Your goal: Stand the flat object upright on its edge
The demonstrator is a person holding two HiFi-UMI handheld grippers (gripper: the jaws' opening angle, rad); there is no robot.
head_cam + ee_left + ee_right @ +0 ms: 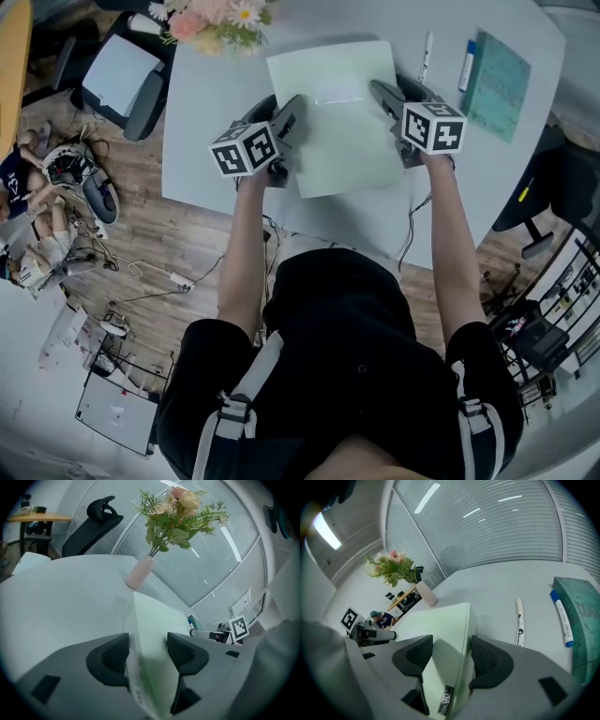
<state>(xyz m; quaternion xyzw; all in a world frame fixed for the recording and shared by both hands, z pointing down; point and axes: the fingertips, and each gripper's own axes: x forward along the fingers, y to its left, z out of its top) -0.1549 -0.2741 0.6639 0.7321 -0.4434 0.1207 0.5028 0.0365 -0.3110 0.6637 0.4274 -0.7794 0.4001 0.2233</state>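
Grips the pale green flat object (336, 122) by both side edges, over the middle of the desk (211, 122) and nearer its front edge than its far one. Left gripper (147, 641): pads closed on the left side edge, pinching it. Right gripper (451, 646): likewise clamped, on the right side edge. Symmetrical two-point hold, most likely chosen to keep the wide face from twisting or sagging while rotating onto one edge. Appears lifted at the near side (far edge possibly resting on the desk; cannot confirm). Not yet upright. For the tilt, judged advisable to keep clear of the flower vase (211, 23) at the far left corner, and of the pen (427, 52) and teal book (495, 73) toward the right edge.
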